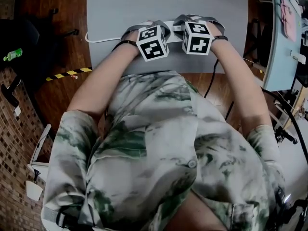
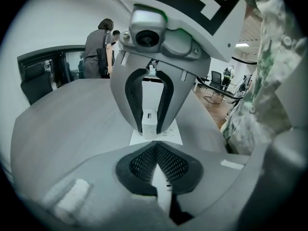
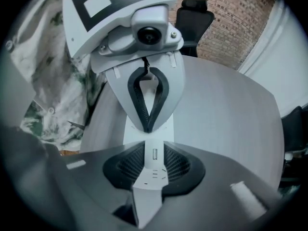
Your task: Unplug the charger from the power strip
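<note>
A white power strip (image 1: 176,27) lies near the front edge of the grey table (image 1: 144,4), and its white cable (image 1: 103,39) runs off to the left. The two grippers face each other over it. My left gripper (image 2: 156,148) is shut, tips together and resting on the power strip (image 2: 169,137). My right gripper (image 3: 155,150) points steeply down, its pads closed against both sides of the small white charger (image 3: 155,159) that stands in the strip. From the left gripper view the charger (image 2: 149,113) stands upright between the right gripper's fingers (image 2: 162,105). In the head view the marker cubes hide both sets of jaws.
Two people (image 2: 98,47) stand beyond the table's far side. A black office chair (image 3: 192,18) stands by the brick wall. On the floor to the left are a dark chair (image 1: 29,32) and a green bottle (image 1: 13,54). Another desk (image 1: 281,42) stands at the right.
</note>
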Demonstrator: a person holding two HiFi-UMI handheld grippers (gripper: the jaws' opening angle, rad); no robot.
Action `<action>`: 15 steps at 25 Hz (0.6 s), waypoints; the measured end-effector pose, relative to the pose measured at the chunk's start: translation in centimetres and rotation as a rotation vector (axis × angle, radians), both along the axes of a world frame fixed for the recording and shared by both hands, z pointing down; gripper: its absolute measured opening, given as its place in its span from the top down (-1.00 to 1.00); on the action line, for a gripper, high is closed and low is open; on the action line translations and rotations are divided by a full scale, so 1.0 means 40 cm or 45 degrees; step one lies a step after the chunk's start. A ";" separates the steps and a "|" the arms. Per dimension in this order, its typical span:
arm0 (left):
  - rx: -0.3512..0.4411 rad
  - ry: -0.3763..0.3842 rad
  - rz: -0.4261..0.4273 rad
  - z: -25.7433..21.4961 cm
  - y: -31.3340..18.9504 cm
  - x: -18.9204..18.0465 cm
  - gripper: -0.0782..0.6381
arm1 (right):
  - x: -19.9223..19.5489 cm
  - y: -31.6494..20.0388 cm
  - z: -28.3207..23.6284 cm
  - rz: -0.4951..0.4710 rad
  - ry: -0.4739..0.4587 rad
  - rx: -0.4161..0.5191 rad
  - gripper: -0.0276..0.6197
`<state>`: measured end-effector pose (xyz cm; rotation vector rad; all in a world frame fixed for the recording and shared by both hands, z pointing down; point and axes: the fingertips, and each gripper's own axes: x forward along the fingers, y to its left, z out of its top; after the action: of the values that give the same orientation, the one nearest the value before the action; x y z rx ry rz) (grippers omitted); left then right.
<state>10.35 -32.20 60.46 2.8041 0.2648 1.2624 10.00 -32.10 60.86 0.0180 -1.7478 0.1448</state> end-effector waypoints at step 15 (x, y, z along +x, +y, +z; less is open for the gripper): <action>-0.021 -0.008 0.000 0.003 -0.009 -0.006 0.78 | -0.040 -0.074 -0.183 0.090 -0.110 0.069 0.60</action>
<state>10.11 -32.56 60.59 2.7863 0.2731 1.2626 8.39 -35.05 53.53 0.1145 -1.8380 0.1520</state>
